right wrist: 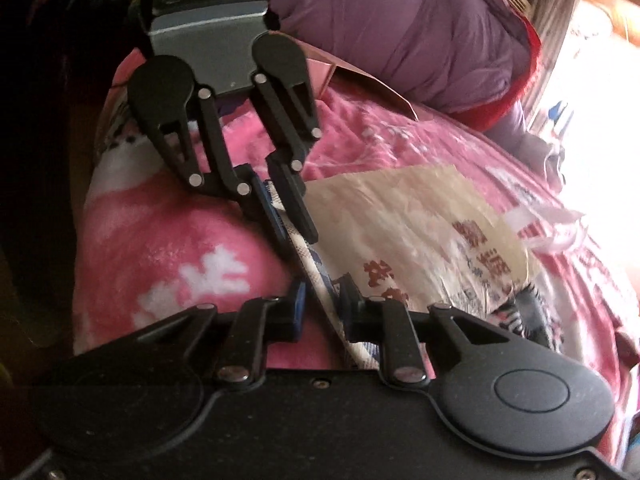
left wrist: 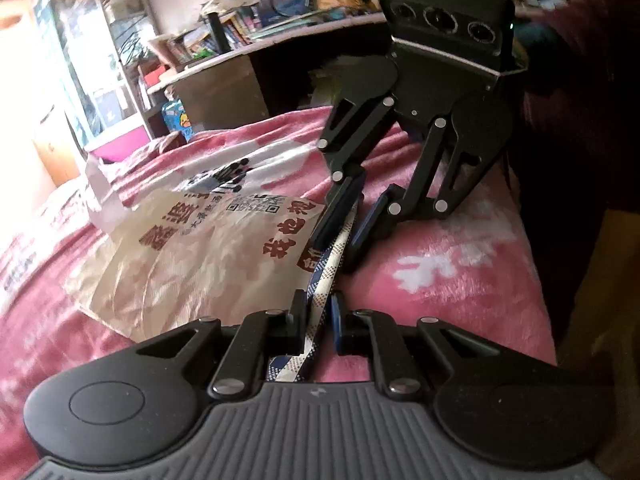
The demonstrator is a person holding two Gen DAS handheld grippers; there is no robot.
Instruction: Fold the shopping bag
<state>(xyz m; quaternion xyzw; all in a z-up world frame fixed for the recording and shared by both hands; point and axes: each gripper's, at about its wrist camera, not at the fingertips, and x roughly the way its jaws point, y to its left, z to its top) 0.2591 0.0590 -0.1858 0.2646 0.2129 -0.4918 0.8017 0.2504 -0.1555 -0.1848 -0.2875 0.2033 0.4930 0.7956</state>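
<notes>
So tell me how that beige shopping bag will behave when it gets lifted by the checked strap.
The shopping bag is probably floppy: it lies crumpled and flat on the pink blanket. It looks thin, so likely light. The checked strap, running between both hand-held grippers, seems soft and may sag once slack.

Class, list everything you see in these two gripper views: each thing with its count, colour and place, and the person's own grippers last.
shopping bag: one, beige with red print, lying flat on the blanket.
bag strap: one, blue-and-white checked, stretched between both grippers.
blanket: one, pink with white patches, under the bag.
desk: one, cluttered with books, behind the bed.
purple quilt: one, at the bed's far end.
left gripper: one, black, jaws shut on the strap.
right gripper: one, black, jaws shut on the strap.
</notes>
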